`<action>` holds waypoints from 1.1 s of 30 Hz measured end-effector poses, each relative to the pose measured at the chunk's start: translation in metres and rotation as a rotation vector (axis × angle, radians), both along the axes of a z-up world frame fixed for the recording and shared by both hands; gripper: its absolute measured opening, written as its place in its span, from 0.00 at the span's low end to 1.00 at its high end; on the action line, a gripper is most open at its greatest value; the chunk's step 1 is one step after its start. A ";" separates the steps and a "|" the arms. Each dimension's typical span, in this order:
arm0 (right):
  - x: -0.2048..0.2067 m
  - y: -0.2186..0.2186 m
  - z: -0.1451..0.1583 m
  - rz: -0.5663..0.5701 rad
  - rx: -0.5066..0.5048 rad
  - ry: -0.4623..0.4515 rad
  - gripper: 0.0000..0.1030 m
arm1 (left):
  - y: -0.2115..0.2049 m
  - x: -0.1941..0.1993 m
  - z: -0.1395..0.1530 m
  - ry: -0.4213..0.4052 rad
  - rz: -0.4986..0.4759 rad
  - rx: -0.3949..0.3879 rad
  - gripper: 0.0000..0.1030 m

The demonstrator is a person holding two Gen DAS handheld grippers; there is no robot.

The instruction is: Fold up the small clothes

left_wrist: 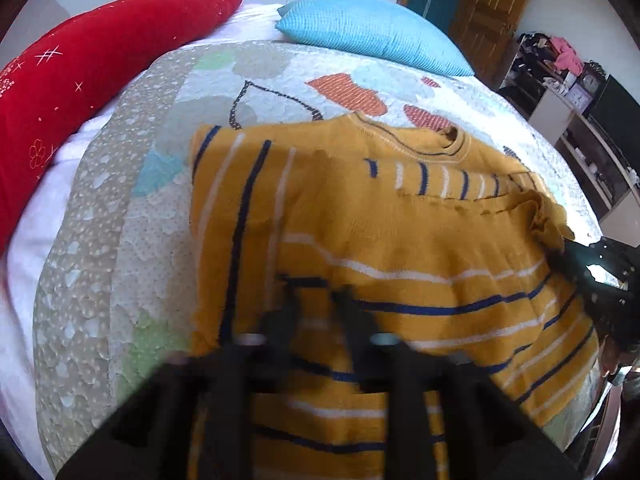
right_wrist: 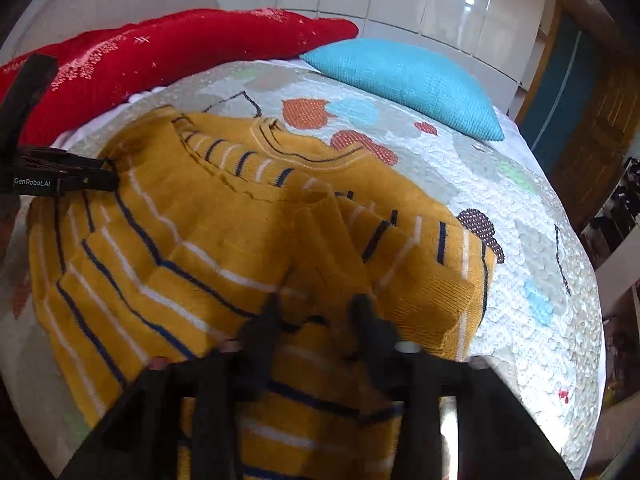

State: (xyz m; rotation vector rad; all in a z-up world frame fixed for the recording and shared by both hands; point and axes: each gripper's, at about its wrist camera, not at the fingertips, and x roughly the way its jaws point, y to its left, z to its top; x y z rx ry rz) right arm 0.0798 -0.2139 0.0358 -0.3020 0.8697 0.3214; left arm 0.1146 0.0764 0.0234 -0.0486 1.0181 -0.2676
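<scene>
A mustard-yellow sweater (left_wrist: 400, 232) with navy and white stripes lies on the bed quilt (left_wrist: 132, 216), both sleeves folded in over its body. My left gripper (left_wrist: 316, 292) hovers over the sweater's lower left part, fingers slightly apart, with nothing between them. It also shows in the right wrist view (right_wrist: 112, 178), at the sweater's left edge. My right gripper (right_wrist: 316, 304) is over the sweater (right_wrist: 192, 232) near the folded right sleeve (right_wrist: 420, 276), fingers apart and blurred. It shows in the left wrist view (left_wrist: 568, 256) at the sweater's right edge.
A red pillow (left_wrist: 92, 80) and a blue pillow (left_wrist: 372, 32) lie at the head of the bed. A wooden door (left_wrist: 484, 4) and cluttered shelves (left_wrist: 568, 92) stand to the right. The patterned quilt (right_wrist: 520, 248) extends around the sweater.
</scene>
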 end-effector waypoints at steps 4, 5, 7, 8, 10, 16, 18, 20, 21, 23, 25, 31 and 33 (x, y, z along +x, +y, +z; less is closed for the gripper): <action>0.003 -0.020 0.020 -0.020 0.114 0.001 0.09 | 0.023 -0.013 0.023 -0.036 0.025 -0.156 0.11; 0.002 -0.021 0.025 -0.028 0.122 -0.011 0.09 | 0.027 -0.015 0.028 -0.045 0.031 -0.170 0.10; 0.005 -0.029 0.037 -0.054 0.149 -0.032 0.08 | 0.032 -0.014 0.039 -0.059 0.043 -0.194 0.10; 0.008 -0.032 0.044 -0.070 0.167 -0.043 0.08 | 0.033 -0.011 0.046 -0.066 0.052 -0.198 0.10; 0.023 -0.040 0.057 -0.113 0.198 -0.062 0.08 | 0.034 0.003 0.059 -0.083 0.070 -0.192 0.10; 0.094 -0.052 0.067 -0.246 0.251 -0.056 0.07 | 0.045 0.072 0.069 -0.095 0.199 -0.127 0.10; 0.118 -0.055 0.053 -0.295 0.244 -0.022 0.07 | 0.047 0.095 0.054 -0.065 0.240 -0.096 0.09; 0.137 -0.059 0.031 -0.340 0.243 0.029 0.07 | 0.049 0.113 0.029 -0.010 0.292 -0.023 0.09; 0.144 -0.063 0.019 -0.360 0.247 0.058 0.07 | 0.051 0.120 0.013 0.028 0.308 0.000 0.09; 0.153 -0.071 -0.005 -0.418 0.243 0.102 0.11 | 0.058 0.123 -0.006 0.060 0.334 0.011 0.09; 0.157 -0.086 -0.022 -0.452 0.321 0.151 0.13 | 0.066 0.119 -0.014 0.060 0.343 -0.041 0.09; 0.151 -0.108 -0.008 -0.493 0.365 0.144 0.27 | 0.084 0.096 0.013 0.030 0.365 -0.099 0.49; 0.136 -0.116 0.011 -0.498 0.360 0.079 0.36 | 0.090 0.077 0.029 -0.010 0.368 -0.133 0.58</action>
